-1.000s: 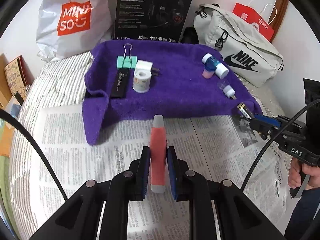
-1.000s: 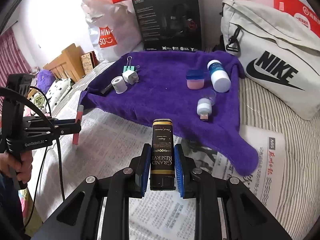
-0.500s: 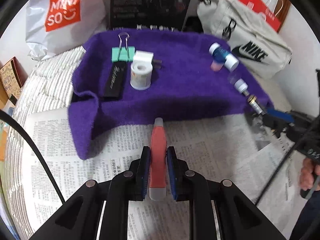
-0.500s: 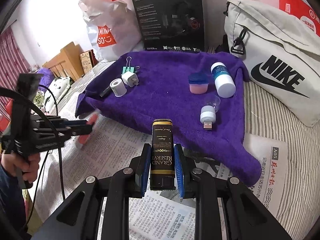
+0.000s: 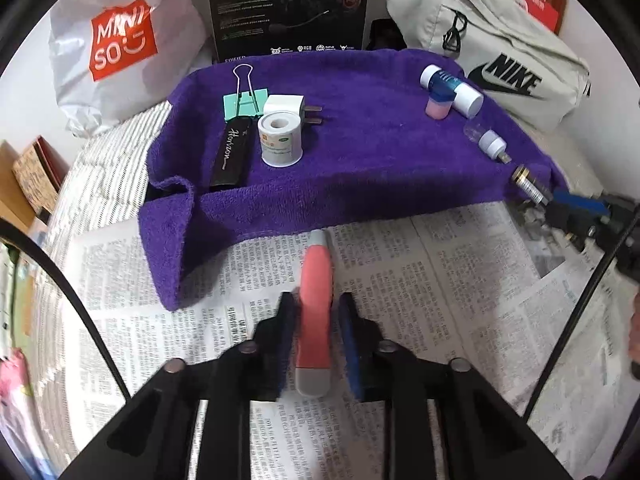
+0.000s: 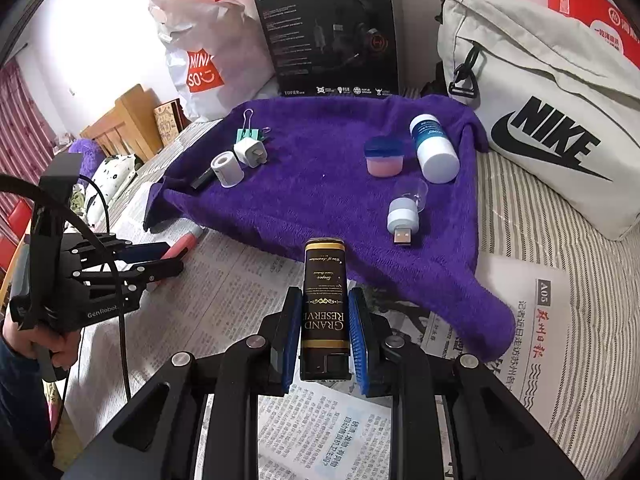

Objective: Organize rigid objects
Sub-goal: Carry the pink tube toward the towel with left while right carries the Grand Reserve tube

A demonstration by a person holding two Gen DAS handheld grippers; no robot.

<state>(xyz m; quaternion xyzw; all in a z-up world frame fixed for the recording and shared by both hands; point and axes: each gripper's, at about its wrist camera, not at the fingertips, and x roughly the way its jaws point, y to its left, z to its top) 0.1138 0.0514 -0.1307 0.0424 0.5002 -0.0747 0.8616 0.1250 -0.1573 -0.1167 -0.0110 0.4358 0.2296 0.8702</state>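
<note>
Newspaper (image 6: pixel 240 292) covers the bed, purple towel (image 6: pixel 320 184) beyond. Far: MINISO bag (image 5: pixel 120 40), NIKE bag (image 6: pixel 540 120). My left gripper (image 5: pixel 316 320) clamps a pink tube (image 5: pixel 316 304); my right gripper (image 6: pixel 325 320) clamps the "GRAND RESERVE" lighter (image 6: pixel 324 300) near the towel's edge.

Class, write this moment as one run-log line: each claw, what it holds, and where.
left claw: shut on pink tube, over newspaper | right claw: shut on black lighter, near purple towel edge

Two bright, evenly lit fisheye views with dark rounded corners and edges that bend sharply outward, soft shadows under the purple towel (image 5: pixel 360 152), a white glare on the wall (image 6: pixel 100 40) at upper left, and slight motion blur in the left wrist view.
</note>
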